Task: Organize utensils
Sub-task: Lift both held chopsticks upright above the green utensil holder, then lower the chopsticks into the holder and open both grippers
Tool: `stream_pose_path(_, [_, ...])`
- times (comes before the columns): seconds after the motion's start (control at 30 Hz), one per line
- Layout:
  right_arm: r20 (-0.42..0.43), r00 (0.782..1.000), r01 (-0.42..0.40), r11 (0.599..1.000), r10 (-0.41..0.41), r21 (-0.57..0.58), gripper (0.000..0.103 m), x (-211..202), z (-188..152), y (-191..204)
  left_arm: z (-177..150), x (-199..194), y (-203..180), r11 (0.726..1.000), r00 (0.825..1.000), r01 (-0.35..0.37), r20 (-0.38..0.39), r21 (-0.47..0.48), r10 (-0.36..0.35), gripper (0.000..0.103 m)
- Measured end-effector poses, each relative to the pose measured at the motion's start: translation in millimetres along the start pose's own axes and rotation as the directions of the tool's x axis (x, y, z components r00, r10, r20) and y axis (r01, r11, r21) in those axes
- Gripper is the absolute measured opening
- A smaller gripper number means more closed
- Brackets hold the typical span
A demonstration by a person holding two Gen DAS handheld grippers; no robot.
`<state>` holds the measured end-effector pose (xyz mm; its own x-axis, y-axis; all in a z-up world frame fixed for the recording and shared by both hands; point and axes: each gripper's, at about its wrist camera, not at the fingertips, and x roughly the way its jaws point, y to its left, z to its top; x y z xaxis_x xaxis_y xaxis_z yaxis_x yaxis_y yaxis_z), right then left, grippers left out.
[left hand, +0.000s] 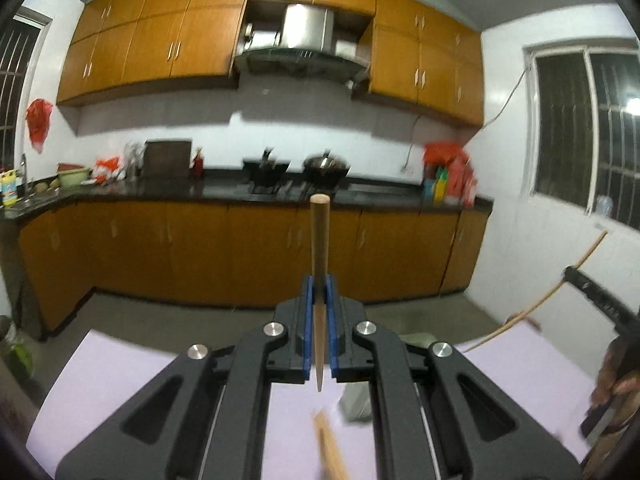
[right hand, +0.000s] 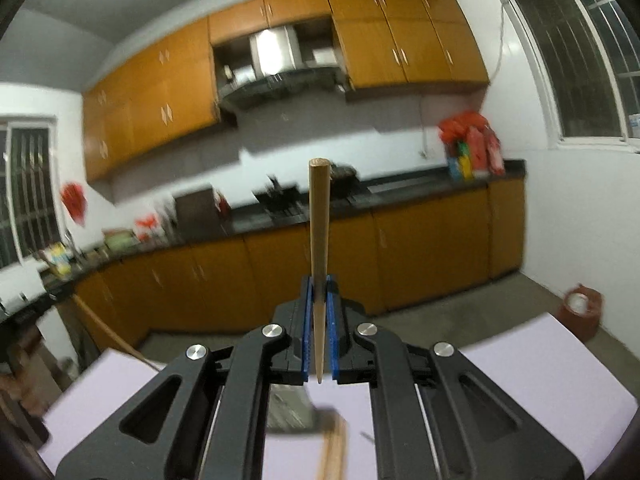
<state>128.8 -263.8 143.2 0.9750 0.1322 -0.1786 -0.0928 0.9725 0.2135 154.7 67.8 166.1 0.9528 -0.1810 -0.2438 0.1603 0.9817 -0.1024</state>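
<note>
Two grippers, each clamped on one wooden chopstick, two sticks held in all. Left gripper pinches chopstick between blue pads, thick end forward, thin tip back toward the camera. Right gripper same grip on its own chopstick. Below, on the lavender table: blurred loose chopsticks at the near edge, count unclear, just beside a grey metal container, contents not visible. Far: dark countertop with two woks.

Blurred wooden sticks cut off at bottom edge, grey container half-hidden behind gripper, smeared
</note>
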Motion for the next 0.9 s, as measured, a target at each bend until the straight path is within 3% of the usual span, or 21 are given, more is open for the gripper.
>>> stream_pose_path(0.13, [0.017, 0.999, -0.049, 0.999, 0.049, -0.014, 0.008, 19, 3, 18, 19, 11, -22, 0.999, 0.997, 0.05, 0.061, -0.017, -0.049, 0.007])
stream_pose_path(0.23, [-0.034, 0.997, -0.065, 0.997, 0.064, -0.039, 0.008, 43, -11, 28, 16, 29, -36, 0.997, 0.996, 0.077, 0.056, -0.025, -0.075, 0.007])
stream_pose_path(0.43, [-0.161, 0.985, -0.066, 0.997, 0.059, -0.04, 0.008, 78, -38, 29, -19, 80, -52, 0.995, 0.992, 0.101, -0.071, -0.019, -0.102, 0.007])
stream_pose_path(0.67, [-0.231, 0.971, -0.067, 0.997, 0.058, -0.027, 0.009, 85, -53, 28, -52, 107, -50, 0.993, 0.978, 0.108, -0.177, -0.037, -0.113, 0.01])
stream_pose_path(0.8, [-0.214, 0.976, -0.056, 0.998, 0.05, -0.025, 0.036, 77, -52, 29, -53, 106, -46, 0.993, 0.979, 0.11, -0.17, -0.044, -0.116, 0.023])
stream_pose_path(0.9, [-0.194, 0.98, -0.056, 0.998, 0.049, -0.029, 0.036, 69, -46, 31, -50, 98, -43, 0.993, 0.982, 0.107, -0.148, -0.056, -0.114, 0.025])
